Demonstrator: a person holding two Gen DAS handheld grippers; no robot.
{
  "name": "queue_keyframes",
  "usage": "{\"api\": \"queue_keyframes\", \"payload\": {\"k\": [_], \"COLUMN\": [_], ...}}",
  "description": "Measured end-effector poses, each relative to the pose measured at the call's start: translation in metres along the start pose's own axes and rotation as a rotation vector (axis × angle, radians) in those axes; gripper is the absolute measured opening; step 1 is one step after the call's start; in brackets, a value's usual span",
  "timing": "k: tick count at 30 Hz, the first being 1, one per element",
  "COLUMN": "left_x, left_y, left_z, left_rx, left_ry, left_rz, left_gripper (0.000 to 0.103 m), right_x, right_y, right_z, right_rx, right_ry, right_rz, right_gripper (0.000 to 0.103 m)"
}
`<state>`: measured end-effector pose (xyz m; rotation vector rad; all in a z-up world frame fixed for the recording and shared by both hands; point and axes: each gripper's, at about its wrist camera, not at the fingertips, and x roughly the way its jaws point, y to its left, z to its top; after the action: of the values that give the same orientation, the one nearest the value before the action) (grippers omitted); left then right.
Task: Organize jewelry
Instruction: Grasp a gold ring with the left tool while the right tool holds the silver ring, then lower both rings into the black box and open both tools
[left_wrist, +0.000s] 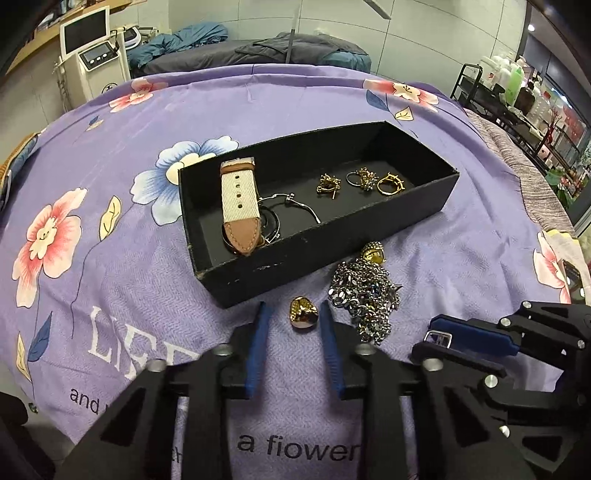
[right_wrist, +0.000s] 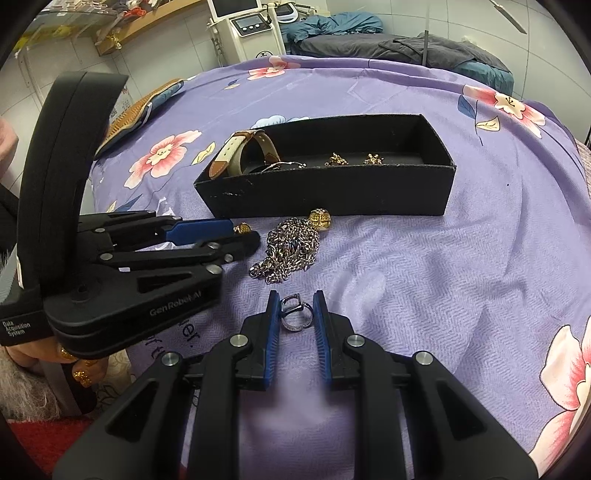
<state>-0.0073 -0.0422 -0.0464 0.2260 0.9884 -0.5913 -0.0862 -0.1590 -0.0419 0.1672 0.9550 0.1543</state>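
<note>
My left gripper (left_wrist: 295, 321) straddles the gold earring (left_wrist: 303, 314), jaws loose; right gripper (right_wrist: 295, 314) pinches the silver ring (right_wrist: 294, 314), which could slip.

Matt black card box (left_wrist: 325, 258); shiny metal chain (left_wrist: 364, 295) (silvery); woven purple cloth (left_wrist: 110, 155).

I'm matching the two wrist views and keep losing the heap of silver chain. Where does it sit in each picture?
Left wrist view: the silver chain heap lies right of centre on the purple sheet, just in front of the black box.
Right wrist view: the heap lies centre-left, below the box's front wall.
Shared landmark: the gold bead at the heap's box-side end.
</note>
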Motion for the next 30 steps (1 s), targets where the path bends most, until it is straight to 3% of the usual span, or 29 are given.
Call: {"api": "queue_keyframes", "payload": {"k": [14,22,30], "left_x": [-0.019,-0.038,-0.032], "left_y": [-0.008,-0.01,-0.01], "left_z": [-0.007,0.018,0.045], "left_rx": [0.042,0.048,0.052], "left_ry": [-0.011,-0.084,-0.127], "left_rz": [-0.043,-0.072,-0.039], "left_gripper": [0.014,0.014,0.015], "right_x": [-0.006,-0.02,-0.028], "right_y": [-0.001,-0.007,-0.021], "right_z": [0.006,0.031,0.066], "right_rx": [0.002,0.012,0.057], "right_ry": [-0.019,-0.093,-0.189], "right_rz": [-0.004,-0.042,-0.088], "right_gripper": [0.019,0.019,0.019]}}
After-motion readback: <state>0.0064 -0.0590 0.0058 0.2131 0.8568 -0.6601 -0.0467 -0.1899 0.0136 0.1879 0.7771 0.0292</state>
